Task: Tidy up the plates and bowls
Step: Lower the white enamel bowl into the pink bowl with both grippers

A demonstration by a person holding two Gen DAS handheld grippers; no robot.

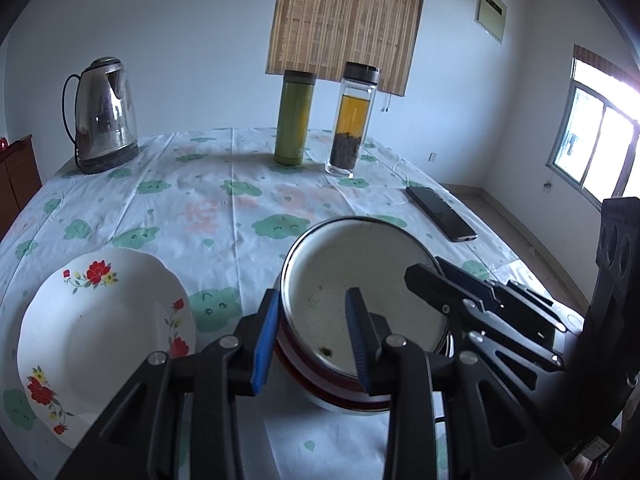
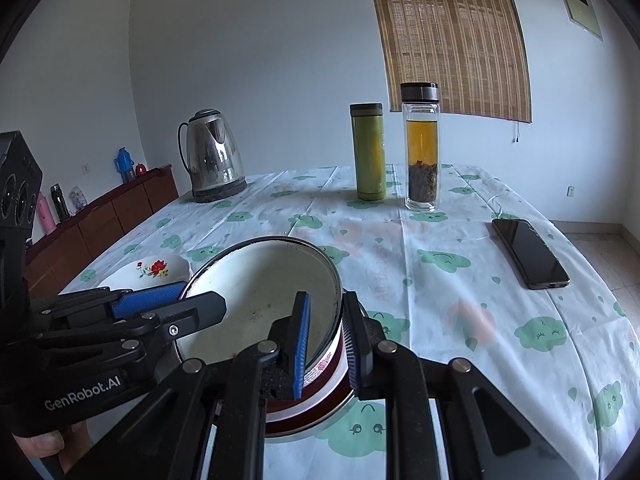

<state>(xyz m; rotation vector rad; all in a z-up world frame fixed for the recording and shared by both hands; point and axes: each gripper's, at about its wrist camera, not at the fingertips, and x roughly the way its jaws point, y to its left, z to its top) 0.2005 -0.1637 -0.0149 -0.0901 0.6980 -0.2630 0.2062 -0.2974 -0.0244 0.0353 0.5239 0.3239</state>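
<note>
Nearest, two grippers, both angled downward over the counter.

Left gripper: jaws clamped across the near wall of the enamel bowl, one blue pad outside the red-banded wall, the other inside against the cream interior. A thumb shows at the lower edge of the right wrist view, under this gripper's body.

Right gripper: jaws clamped on the opposite wall of the same bowl, one pad inside, one outside, almost together on the thin wall.

Enamel bowl: one visible, tilted, its mouth turned up toward the cameras, held between both sets of jaws; whether its base touches the counter cannot be told.

Floral plate: one, white with red flowers, lying flat just left of the left jaws.

Phone: one, dark, face up, right of and beyond the right jaws.

Green flask: one, upright, well beyond the jaws.

Glass tea bottle: one, upright, just beside the flask.

Kettle: one, steel, farthest left.
</note>
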